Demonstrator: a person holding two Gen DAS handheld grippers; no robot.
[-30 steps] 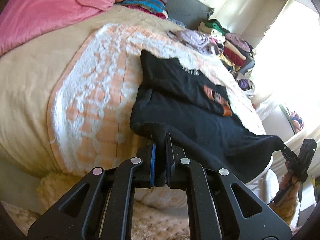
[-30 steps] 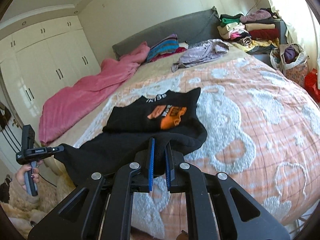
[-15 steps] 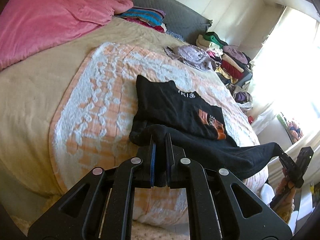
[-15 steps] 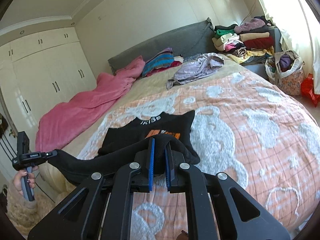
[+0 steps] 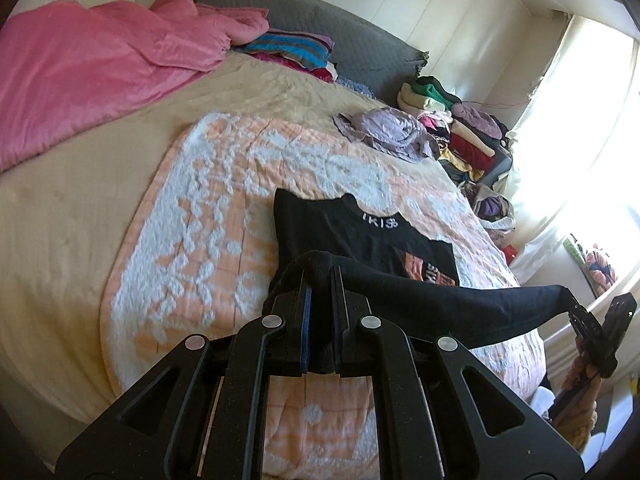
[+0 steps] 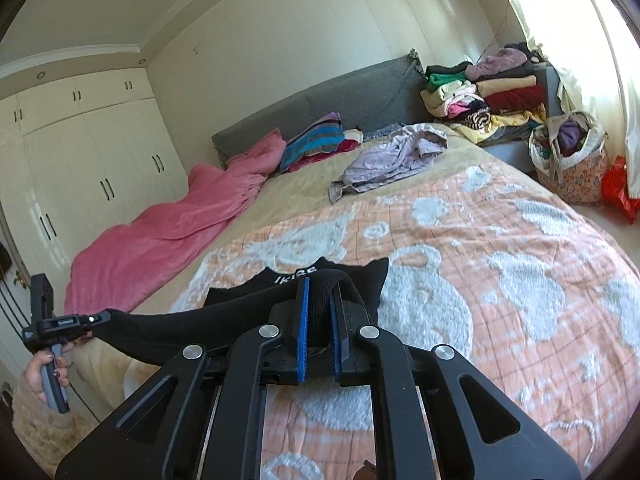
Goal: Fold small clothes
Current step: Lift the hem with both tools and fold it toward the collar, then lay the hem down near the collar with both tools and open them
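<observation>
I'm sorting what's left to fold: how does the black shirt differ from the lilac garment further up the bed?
The black shirt has its near edge lifted taut between the left gripper and right gripper, while the lilac garment lies untouched. The shirt's far part lies flat; the lilac one is crumpled. The shirt shows an orange print; the lilac looks plain. Both rest on the bed.

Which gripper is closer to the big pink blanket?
Left. The left hand-held gripper grips the black shirt on the side of the bed where the pink blanket lies. The right hand-held gripper grips the shirt's other end, farther from it.
</observation>
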